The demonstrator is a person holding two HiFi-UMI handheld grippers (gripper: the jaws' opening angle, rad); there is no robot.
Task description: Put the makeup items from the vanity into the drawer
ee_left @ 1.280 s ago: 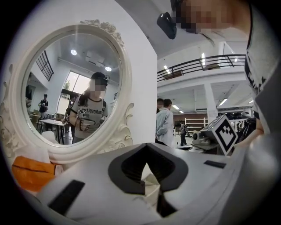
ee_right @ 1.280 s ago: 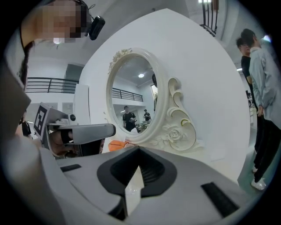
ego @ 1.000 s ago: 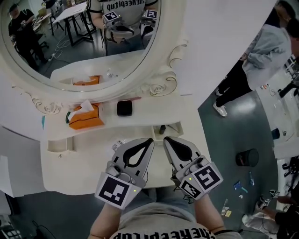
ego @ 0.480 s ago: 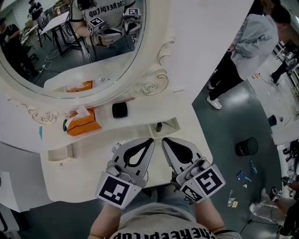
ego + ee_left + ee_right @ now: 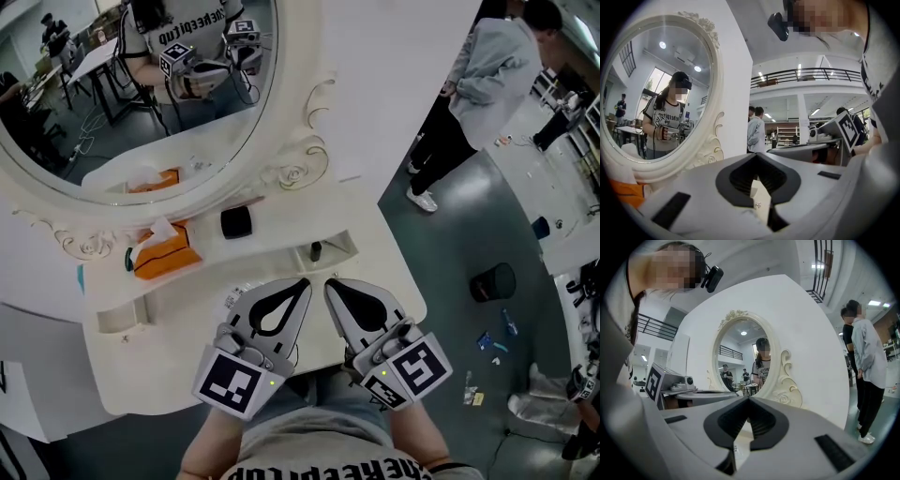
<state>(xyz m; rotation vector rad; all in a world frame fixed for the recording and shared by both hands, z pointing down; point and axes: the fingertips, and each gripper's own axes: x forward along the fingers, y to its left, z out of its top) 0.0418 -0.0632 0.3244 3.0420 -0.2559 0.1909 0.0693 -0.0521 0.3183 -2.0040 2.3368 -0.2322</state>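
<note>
Holds the left gripper (image 5: 304, 281) with jaws pressed together, tips touching, nothing pinched. Holds the right gripper (image 5: 330, 281) the same way: tips met, empty. Sets the two side by side over the front part of the vanity (image 5: 141, 361), noses angled toward each other and nearly touching, marker cubes toward the body. Touches nothing on the vanity top with either one.

Brings the left forearm (image 5: 202, 445) and right forearm (image 5: 427, 441) in from the bottom edge of the head view, close to the torso. Points both grippers away from the body, about level, toward the oval mirror (image 5: 141, 94), which fills the background of both gripper views.

Leaves the makeup on the vanity, well ahead of the tips: a black compact (image 5: 236, 222) near the mirror's base, and a small dark item (image 5: 316, 251) upright in an open compartment (image 5: 336, 246) at the right rear. Leaves an orange tissue box (image 5: 161, 255) to the compact's left.

Compared with a second ago, keeps both grippers at the same spot in the head view, jaws unchanged and still closed. Shows the vanity and mirror shifted up and left in the frame, with compact, dark item and tissue box in the same places on the top.
</note>
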